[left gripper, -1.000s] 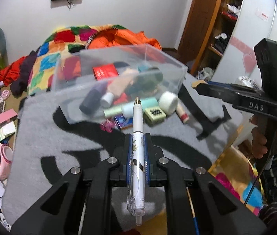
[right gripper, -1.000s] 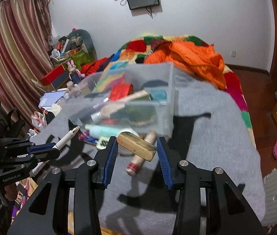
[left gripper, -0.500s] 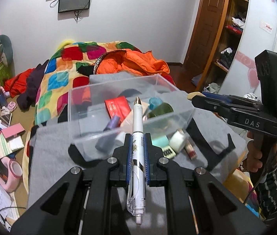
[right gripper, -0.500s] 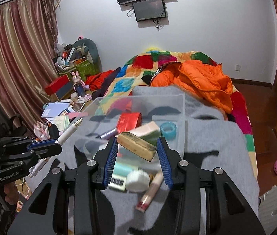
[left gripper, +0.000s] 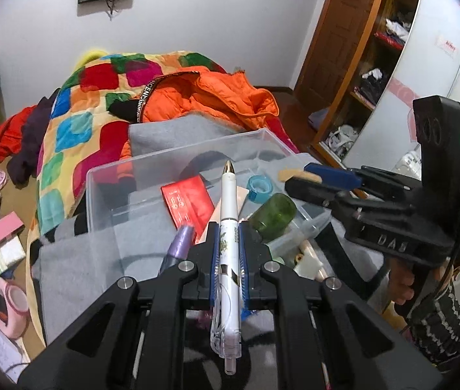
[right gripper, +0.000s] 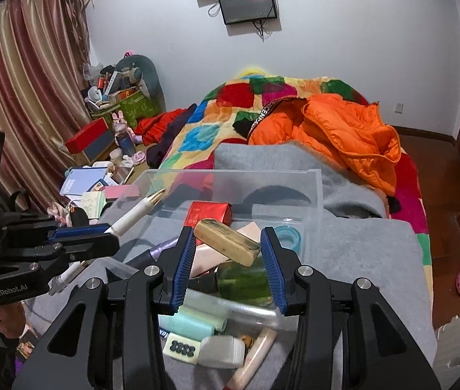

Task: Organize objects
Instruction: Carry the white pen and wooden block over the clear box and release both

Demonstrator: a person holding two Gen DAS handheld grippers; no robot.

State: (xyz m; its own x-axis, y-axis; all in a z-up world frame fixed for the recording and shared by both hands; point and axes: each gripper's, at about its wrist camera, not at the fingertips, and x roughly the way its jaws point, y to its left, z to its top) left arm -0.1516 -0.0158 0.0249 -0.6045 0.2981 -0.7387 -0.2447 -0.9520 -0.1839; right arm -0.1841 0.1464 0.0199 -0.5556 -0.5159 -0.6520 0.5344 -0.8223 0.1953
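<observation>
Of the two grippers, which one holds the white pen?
The left gripper holds the white pen; the right gripper holds a tan block.

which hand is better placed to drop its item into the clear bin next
Right, probably. The right tool holds the tan block over the clear bin's contents. The left tool grips the white pen nearer the bin's near wall, with only the tip reaching over.
</observation>
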